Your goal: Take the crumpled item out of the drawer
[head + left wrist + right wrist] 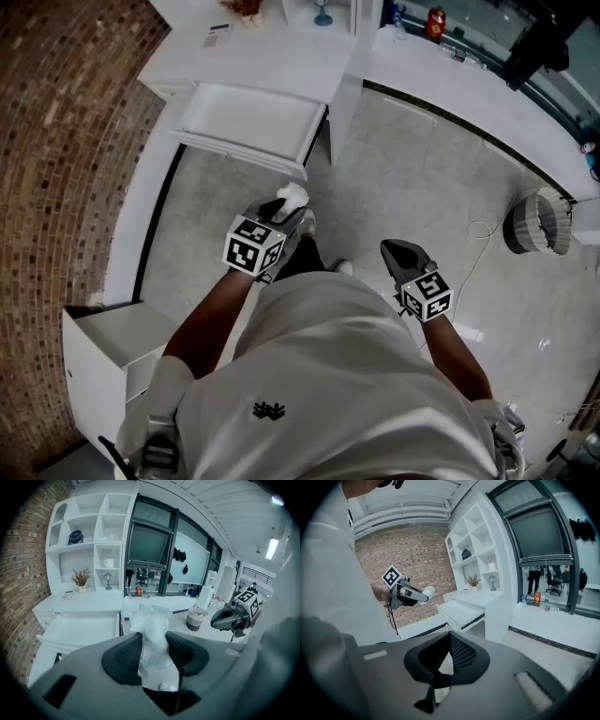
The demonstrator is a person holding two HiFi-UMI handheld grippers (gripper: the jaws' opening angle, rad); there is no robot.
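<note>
Drawer (246, 120) pulled open, bare inside, well ahead of both grippers. Right gripper (392, 249) off to the side, tips together on nothing. Left gripper (284, 208) clamped on crumpled white wad (153, 634) — upright between pads, already clear of drawer, out over floor.

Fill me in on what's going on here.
A person holds a claw in each hand. The left claw is clamped on the crumpled white item, held in the air in front of the open drawer, clear of it. The right claw hangs shut and empty off to the side.
</note>
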